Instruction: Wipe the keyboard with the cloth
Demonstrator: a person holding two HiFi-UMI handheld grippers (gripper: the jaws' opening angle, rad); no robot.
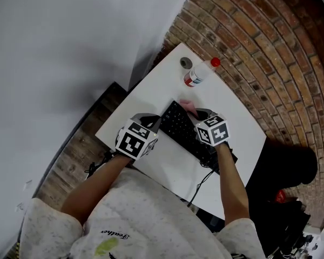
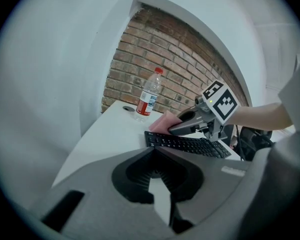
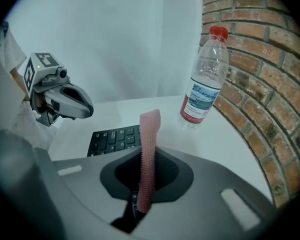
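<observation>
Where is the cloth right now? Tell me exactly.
In the right gripper view the pink cloth stands clamped between the jaws of the right gripper, at the end of the keyboard nearest the water bottle on the white table.

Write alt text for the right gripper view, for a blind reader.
The right tongs grip a pink ribbed cloth over a black keyboard on a white table. A clear plastic bottle with a red cap stands right, near a brick wall; the left tongs hover left.
</observation>
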